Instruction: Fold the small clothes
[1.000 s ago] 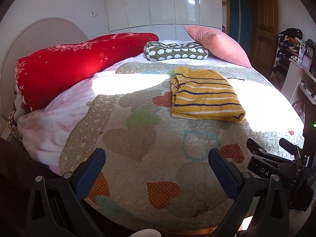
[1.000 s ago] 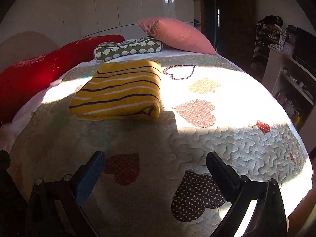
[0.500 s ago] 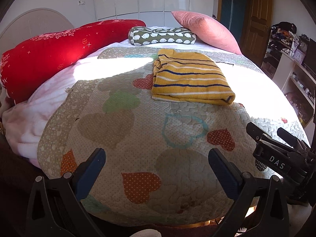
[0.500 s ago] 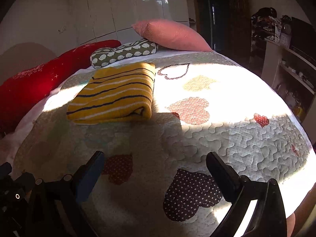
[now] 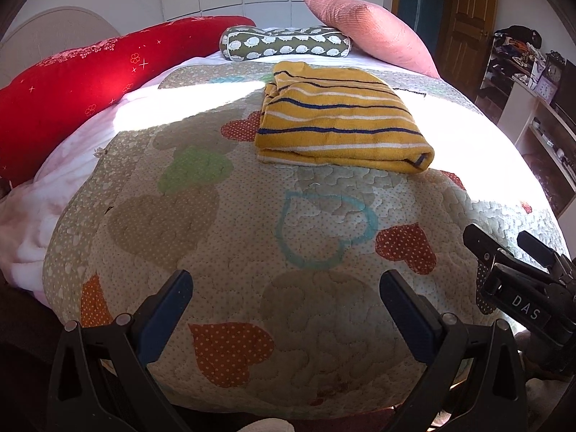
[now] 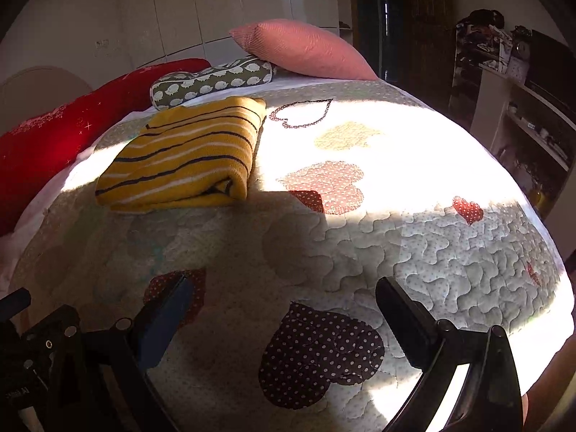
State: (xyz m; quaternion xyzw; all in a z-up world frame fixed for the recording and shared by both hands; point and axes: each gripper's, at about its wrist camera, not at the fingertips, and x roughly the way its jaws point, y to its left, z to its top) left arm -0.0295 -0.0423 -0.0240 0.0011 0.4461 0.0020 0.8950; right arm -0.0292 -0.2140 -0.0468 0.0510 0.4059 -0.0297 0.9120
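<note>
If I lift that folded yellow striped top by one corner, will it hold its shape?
Probably not. The yellow striped top looks like soft knit, so it would likely droop. Its loosely stacked layers, open at the near corner, would probably unfold. It looks light.

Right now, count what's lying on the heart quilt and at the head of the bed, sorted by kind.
Folded garments: 1, the yellow striped top on the quilt.
Pillows and cushions: 3, the red bolster, the green hedgehog-print cushion and the pink pillow.
Total: 4.
Neither the left gripper nor the right gripper holds anything; both are open.
</note>
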